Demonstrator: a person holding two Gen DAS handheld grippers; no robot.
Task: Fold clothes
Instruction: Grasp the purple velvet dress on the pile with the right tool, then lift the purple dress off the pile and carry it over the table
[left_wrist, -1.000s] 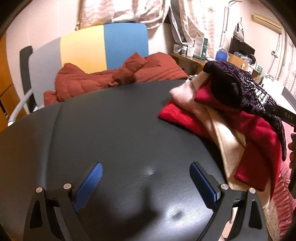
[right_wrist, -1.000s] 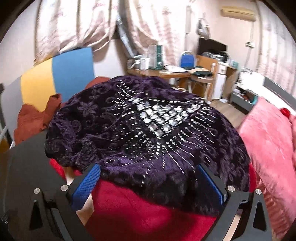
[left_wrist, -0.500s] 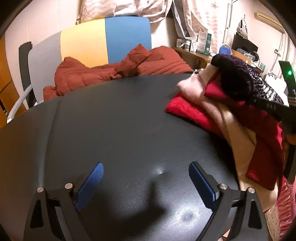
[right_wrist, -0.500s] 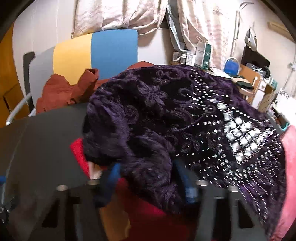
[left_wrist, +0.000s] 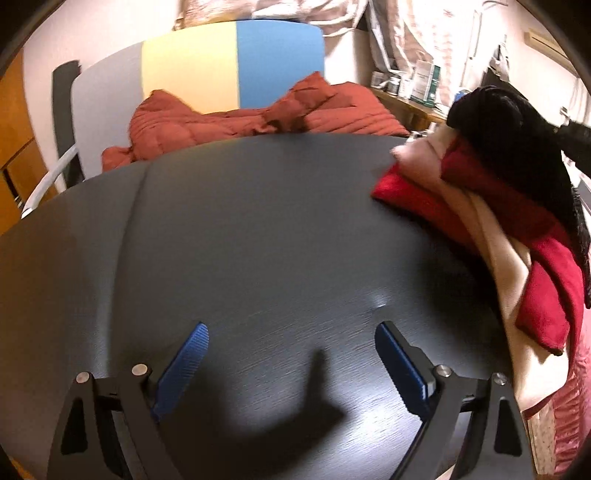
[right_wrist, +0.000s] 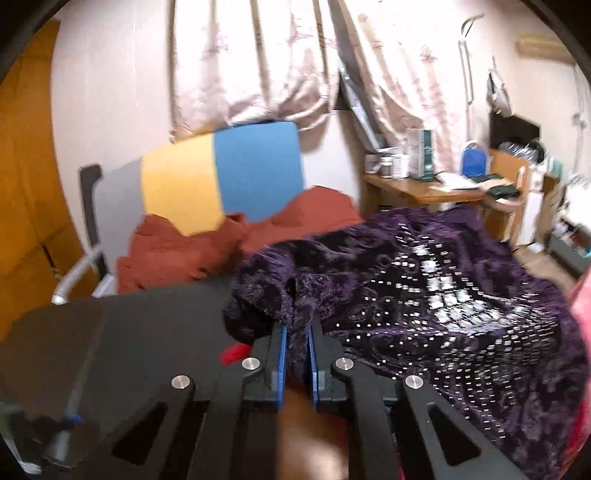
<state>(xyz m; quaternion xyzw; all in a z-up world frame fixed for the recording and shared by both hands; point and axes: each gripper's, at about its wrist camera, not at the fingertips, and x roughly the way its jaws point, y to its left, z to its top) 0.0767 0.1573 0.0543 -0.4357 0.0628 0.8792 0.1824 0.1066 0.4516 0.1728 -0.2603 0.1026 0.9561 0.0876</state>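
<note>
A dark purple velvet garment (right_wrist: 424, 295) with silver studs lies on top of a clothes pile at the right of the black table (left_wrist: 240, 240). My right gripper (right_wrist: 297, 332) is shut on a fold of its near edge, lifting it a little. In the left wrist view the same garment (left_wrist: 517, 147) looks almost black, over a red garment (left_wrist: 546, 280) and a cream one (left_wrist: 506, 266). My left gripper (left_wrist: 291, 347) hovers open over bare tabletop, well left of the pile, holding nothing.
A chair with a grey, yellow and blue back (left_wrist: 229, 70) stands behind the table with a rust-red quilted jacket (left_wrist: 258, 118) on it. A cluttered wooden desk (right_wrist: 436, 188) is at the back right. Pink bedding (left_wrist: 569, 406) lies beyond the table's right edge.
My right gripper went from wide open around the purple garment to shut on a fold of it, and swung left. The left gripper stayed open, drifting slightly.
</note>
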